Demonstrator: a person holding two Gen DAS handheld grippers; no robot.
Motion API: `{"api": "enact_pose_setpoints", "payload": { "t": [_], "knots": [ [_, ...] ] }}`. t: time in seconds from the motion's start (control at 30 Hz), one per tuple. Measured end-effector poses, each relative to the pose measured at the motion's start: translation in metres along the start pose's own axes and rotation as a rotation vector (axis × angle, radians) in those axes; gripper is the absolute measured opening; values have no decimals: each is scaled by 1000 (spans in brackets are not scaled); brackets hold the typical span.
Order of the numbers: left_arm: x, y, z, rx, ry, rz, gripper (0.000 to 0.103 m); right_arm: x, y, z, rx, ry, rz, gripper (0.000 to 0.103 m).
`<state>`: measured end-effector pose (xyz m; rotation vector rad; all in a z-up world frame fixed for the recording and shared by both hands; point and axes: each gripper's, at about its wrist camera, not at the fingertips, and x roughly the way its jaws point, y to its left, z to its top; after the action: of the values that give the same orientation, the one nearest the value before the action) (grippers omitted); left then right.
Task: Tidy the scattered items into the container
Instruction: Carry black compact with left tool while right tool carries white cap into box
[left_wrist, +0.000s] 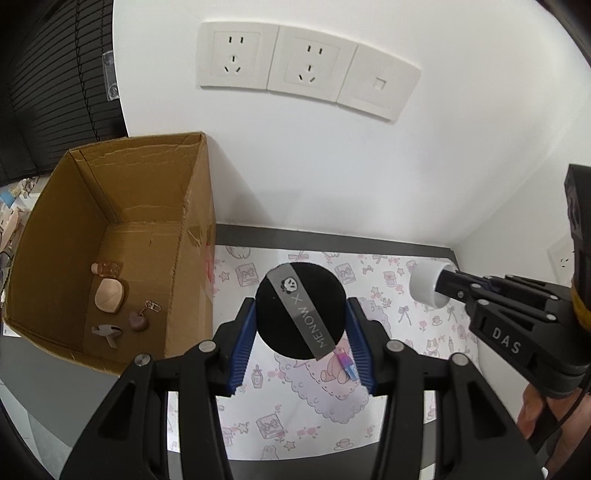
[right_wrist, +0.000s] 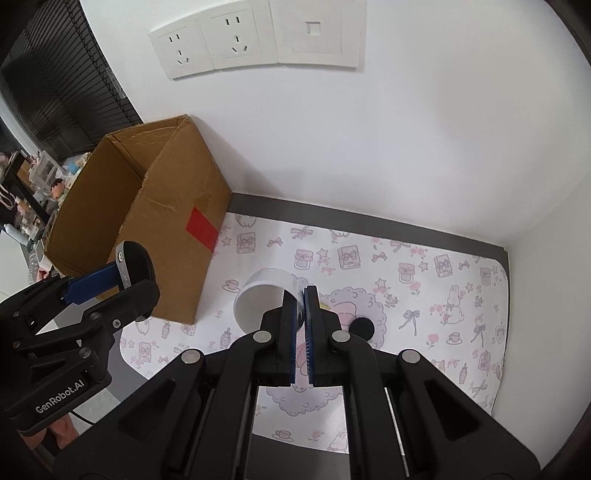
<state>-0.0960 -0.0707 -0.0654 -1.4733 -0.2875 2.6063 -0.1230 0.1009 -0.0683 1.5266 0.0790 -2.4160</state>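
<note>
My left gripper (left_wrist: 301, 310) is shut on a round black puff (left_wrist: 300, 309) with a grey MENOW ribbon, held above the patterned mat; the same puff (right_wrist: 135, 264) shows at the left of the right wrist view. My right gripper (right_wrist: 303, 295) is shut on the wall of a white round cup-like lid (right_wrist: 264, 299), lifted over the mat; the lid (left_wrist: 428, 283) also appears at the right of the left wrist view. The open cardboard box (left_wrist: 114, 184) stands at the left against the wall. Inside lie a small bottle (left_wrist: 106, 268), a beige case (left_wrist: 109, 295), a brown keychain (left_wrist: 139, 319) and a small white tool (left_wrist: 106, 331).
A pink-patterned mat (right_wrist: 424, 295) covers the dark table. A small black round piece (right_wrist: 362, 327) lies on it beside my right fingers. A small pink and blue item (left_wrist: 346, 363) lies under the puff. Wall sockets (left_wrist: 273, 62) sit above; cluttered shelves (right_wrist: 40, 177) stand beyond the box.
</note>
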Motion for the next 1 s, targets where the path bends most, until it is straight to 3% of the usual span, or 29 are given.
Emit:
{"api": "enact_pose_setpoints", "payload": {
  "t": [0.47,1.0],
  "knots": [
    [-31,54,25,-45,-84,68,47,-8,21,29,-51,-32,-7,4],
    [-57,101,19,-109,-115,120,47,-8,96,52,-175,-54,56,4]
  ]
}}
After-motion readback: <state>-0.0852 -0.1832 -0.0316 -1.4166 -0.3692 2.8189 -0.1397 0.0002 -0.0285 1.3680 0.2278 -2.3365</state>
